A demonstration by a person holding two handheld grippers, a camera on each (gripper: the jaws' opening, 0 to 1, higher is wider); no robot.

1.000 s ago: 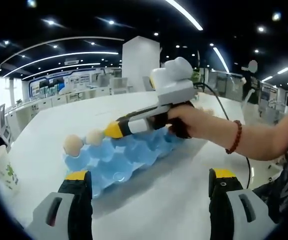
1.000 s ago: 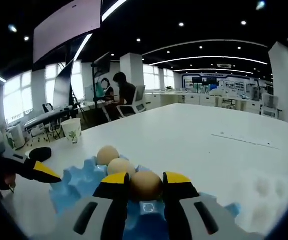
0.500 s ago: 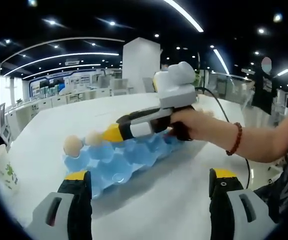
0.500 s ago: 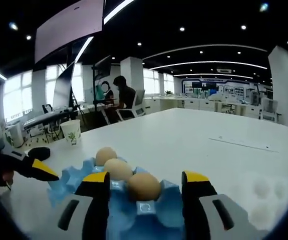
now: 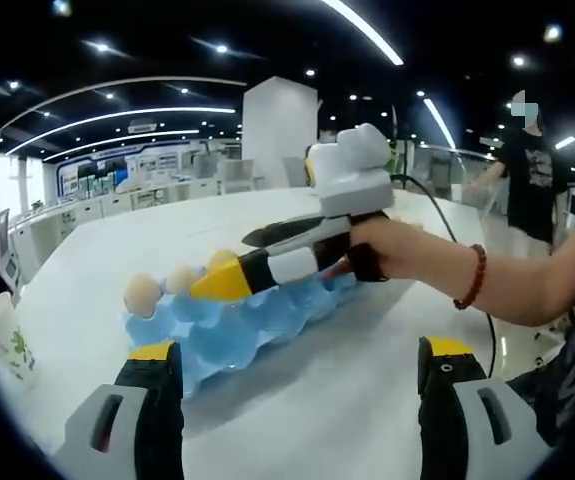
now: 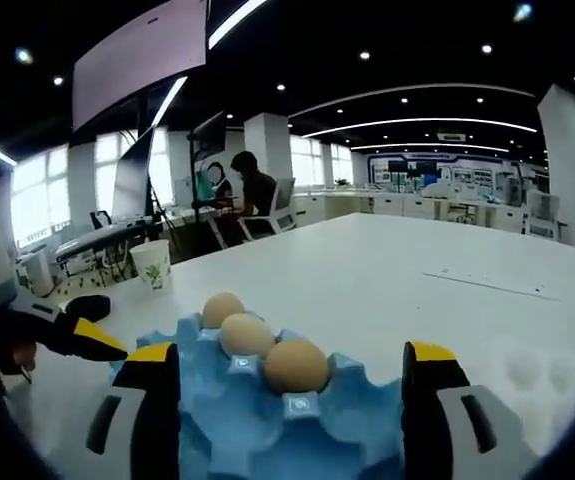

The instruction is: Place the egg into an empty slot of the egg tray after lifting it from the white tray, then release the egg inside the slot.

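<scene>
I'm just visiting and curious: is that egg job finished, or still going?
It looks nearly done. Three eggs, the nearest one included, sit in slots of the blue egg tray. The right hand-held gripper is open with its jaws wide either side of that egg, holding nothing. The left hand-held gripper is open too. Only drawing back seems left.

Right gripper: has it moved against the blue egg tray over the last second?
Yes. The right gripper has opened and backed away from the egg, which sits in the blue egg tray.

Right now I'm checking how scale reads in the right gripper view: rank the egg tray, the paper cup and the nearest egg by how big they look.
1. Egg tray, by far the largest.
2. Paper cup and nearest egg: they look about alike, and the cup stands farther off, so I won't rank them.
</scene>
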